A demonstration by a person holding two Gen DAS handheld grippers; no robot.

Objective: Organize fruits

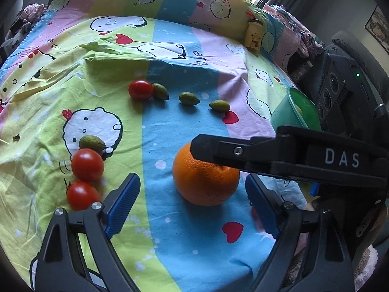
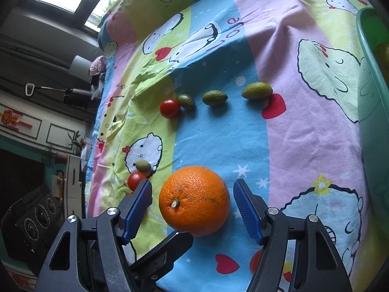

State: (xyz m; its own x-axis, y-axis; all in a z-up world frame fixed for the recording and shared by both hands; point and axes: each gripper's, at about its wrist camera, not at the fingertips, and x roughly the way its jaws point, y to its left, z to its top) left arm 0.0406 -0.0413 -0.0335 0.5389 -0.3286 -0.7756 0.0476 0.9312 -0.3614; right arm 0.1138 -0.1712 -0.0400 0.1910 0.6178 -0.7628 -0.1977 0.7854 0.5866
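Right tool straddles the orange on the bed sheet, jaws apart, pads not touching, seemingly lining up a grab. Left tool gapes beside it, empty. Beyond the orange: tomatoes, green fruits; green bowl to its right, path clear.

Soft window daylight, fisheye-warped edges

Orange on bedsheet, between right gripper fingers.
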